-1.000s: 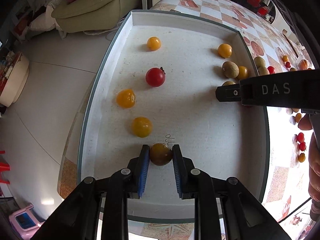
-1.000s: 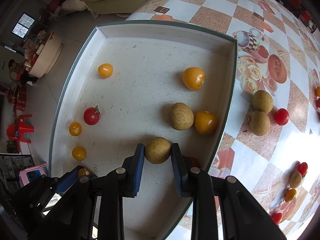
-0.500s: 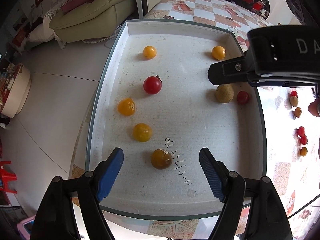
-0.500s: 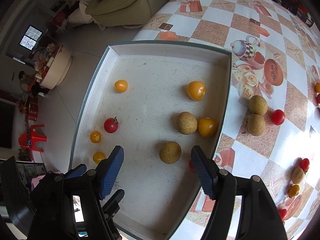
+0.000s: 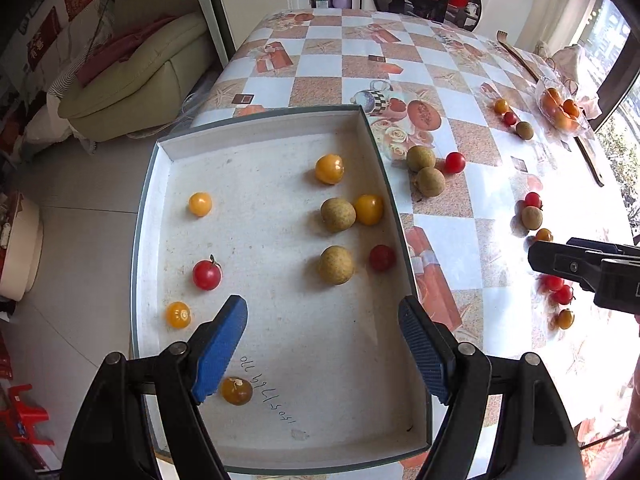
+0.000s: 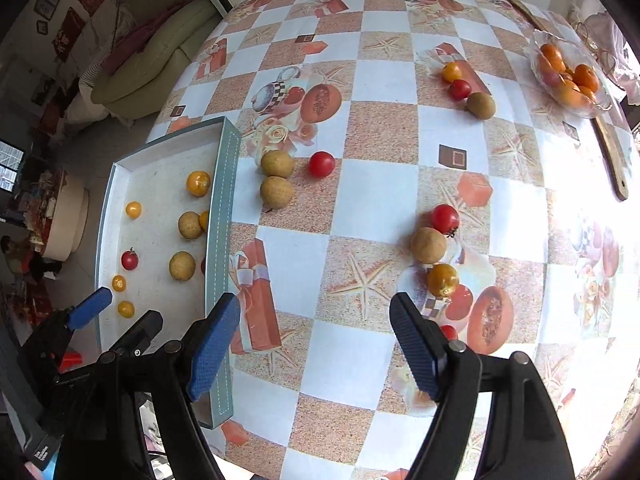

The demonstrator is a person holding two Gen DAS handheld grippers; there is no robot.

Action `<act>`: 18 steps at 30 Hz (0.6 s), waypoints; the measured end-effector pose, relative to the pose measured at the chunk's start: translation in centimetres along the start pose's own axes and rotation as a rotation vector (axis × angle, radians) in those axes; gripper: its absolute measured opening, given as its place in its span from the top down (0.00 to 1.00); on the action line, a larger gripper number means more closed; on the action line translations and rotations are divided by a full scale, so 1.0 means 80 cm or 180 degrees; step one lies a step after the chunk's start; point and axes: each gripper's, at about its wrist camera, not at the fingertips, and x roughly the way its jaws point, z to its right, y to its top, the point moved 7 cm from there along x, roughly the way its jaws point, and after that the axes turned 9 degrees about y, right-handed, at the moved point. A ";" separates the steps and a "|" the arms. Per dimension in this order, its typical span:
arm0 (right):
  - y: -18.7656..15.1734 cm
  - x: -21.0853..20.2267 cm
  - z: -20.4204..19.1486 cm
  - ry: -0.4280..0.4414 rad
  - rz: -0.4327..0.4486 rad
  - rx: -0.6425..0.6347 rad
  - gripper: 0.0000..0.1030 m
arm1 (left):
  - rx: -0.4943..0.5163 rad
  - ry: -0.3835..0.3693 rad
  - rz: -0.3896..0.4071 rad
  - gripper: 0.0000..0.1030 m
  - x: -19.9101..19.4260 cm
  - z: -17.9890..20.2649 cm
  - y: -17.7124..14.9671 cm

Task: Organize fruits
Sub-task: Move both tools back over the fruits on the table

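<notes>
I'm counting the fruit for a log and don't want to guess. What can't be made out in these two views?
- Right wrist view: the tray wall hides half of a yellow tomato and most of a red one.
- Right wrist view: the right gripper finger covers part of a small red tomato.
- Left wrist view: window glare washes out the table's right side.
- Glass bowl: overlapping fruit, uncountable.

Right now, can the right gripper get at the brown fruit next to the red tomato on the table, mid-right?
Probably yes. The right gripper is open and empty over the table, and the brown fruit lies ahead of it on bare cloth. Only the red tomato and a yellow tomato crowd it on two sides.
</notes>
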 end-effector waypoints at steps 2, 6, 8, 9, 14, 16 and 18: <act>-0.011 -0.011 0.034 -0.0120 0.0028 0.0170 0.22 | 0.0111 -0.0076 0.0049 0.23 -0.006 0.023 0.014; -0.035 -0.022 0.086 -0.0276 0.0019 0.0461 0.22 | 0.0252 -0.0258 0.0106 0.23 -0.007 0.067 0.045; -0.046 -0.022 0.103 -0.0304 -0.0007 0.0542 0.22 | 0.0352 -0.0273 0.0123 0.23 -0.002 0.088 0.059; -0.052 -0.023 0.108 -0.0317 -0.0019 0.0566 0.22 | 0.0398 -0.0264 0.0132 0.23 0.000 0.097 0.064; -0.069 -0.022 0.122 -0.0281 -0.0033 0.0650 0.22 | 0.0483 -0.0270 0.0137 0.23 0.020 0.130 0.094; -0.072 -0.019 0.125 -0.0250 -0.0034 0.0687 0.22 | 0.0541 -0.0240 0.0135 0.23 0.031 0.140 0.104; -0.074 -0.017 0.127 -0.0223 -0.0034 0.0711 0.22 | 0.0587 -0.0226 0.0108 0.23 0.042 0.149 0.109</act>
